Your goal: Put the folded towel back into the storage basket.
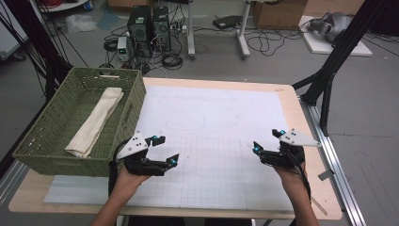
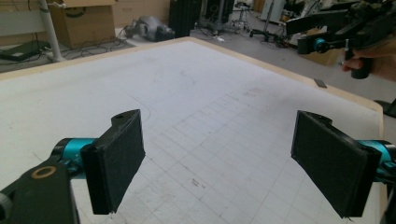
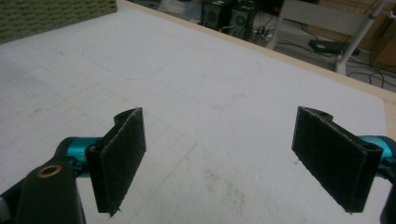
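Observation:
A green woven basket [image 1: 33, 141] stands at the table's left edge with a folded beige cloth [image 1: 96, 121] lying lengthwise inside it. My left gripper [image 1: 167, 149] hovers just right of the basket's near corner, open with nothing between its jaws [image 2: 217, 168]. My right gripper [image 1: 267, 140] is held over the mat's right side, also open and empty [image 3: 219, 163]. The right gripper appears far off in the left gripper view [image 2: 322, 35]. A corner of the basket [image 3: 56, 14] shows at the top left of the right gripper view.
A white gridded mat [image 1: 211, 136] covers most of the wooden table [image 1: 308, 141]. Black frame legs [image 1: 329, 80] stand off the table's right side. Computer towers [image 1: 148, 26], cables and cardboard boxes sit on the floor beyond the far edge.

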### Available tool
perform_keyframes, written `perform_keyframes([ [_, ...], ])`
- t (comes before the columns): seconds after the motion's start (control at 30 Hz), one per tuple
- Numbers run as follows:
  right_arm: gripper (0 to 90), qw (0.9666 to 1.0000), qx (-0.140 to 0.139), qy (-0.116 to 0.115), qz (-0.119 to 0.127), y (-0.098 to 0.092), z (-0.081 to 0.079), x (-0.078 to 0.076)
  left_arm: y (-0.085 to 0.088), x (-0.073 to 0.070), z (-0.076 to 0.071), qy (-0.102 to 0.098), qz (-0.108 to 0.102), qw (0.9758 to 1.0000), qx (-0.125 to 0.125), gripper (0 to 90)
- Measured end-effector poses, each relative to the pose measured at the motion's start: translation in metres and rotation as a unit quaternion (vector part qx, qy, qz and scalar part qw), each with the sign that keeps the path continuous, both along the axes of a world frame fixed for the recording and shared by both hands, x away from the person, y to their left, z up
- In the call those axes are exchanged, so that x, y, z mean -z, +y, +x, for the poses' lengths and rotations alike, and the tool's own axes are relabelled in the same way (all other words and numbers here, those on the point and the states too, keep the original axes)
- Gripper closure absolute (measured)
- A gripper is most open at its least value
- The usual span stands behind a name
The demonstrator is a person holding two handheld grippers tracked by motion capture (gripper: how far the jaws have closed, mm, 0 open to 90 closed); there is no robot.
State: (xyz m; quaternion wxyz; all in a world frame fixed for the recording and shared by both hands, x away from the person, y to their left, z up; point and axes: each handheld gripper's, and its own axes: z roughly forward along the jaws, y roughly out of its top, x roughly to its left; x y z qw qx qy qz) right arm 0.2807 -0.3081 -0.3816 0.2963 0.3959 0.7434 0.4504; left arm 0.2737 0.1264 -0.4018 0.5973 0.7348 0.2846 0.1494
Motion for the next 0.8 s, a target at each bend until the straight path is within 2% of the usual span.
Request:
perform_keyframes([
  [0.23,16.2,0.9999,0.012,0.000,0.006,-0.011,-0.022,0.013,-0.006,0.010,0.000,0.003,0.004,1.0000,-0.004,17.3],
  [0.43,16.2,0.9996,0.018,0.006,0.022,-0.019,-0.035,0.025,-0.006,0.018,-0.005,0.003,0.002,1.0000,0.005,17.3],
  [0.7,16.3,0.9998,0.018,0.013,0.002,-0.024,-0.039,0.039,-0.013,0.024,-0.004,0.008,0.005,1.0000,0.002,17.4],
  [0.8,16.3,0.9997,0.019,0.012,0.003,-0.027,-0.041,0.040,-0.017,0.024,-0.003,0.007,0.008,0.9999,0.004,17.5],
])
